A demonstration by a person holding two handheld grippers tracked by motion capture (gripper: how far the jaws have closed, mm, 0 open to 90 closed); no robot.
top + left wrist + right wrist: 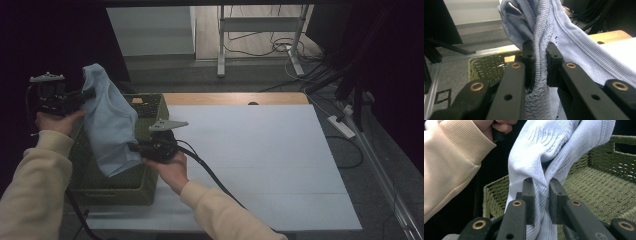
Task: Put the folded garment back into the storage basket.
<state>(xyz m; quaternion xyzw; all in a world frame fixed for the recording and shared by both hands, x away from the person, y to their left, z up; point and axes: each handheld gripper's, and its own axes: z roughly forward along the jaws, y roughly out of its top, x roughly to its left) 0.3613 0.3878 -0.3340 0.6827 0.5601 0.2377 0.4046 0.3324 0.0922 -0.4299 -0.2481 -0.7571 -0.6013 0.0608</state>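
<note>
While both tools (89,94) (133,147) clamp the blue cloth (107,120), hands raised, basket (150,107) beneath

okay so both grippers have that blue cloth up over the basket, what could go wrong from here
1. The light blue knitted cloth is pinched in bunched folds by the left gripper and the right gripper; a fold might slip free.
2. Its loose lower edge hangs over the green woven basket and could snag on the weave.
3. The right gripper's black cable trails across the white table sheet and might catch there.

pale blue ribbed cloth (107,122), green woven basket (120,187) — white tabletop (260,155)
</note>
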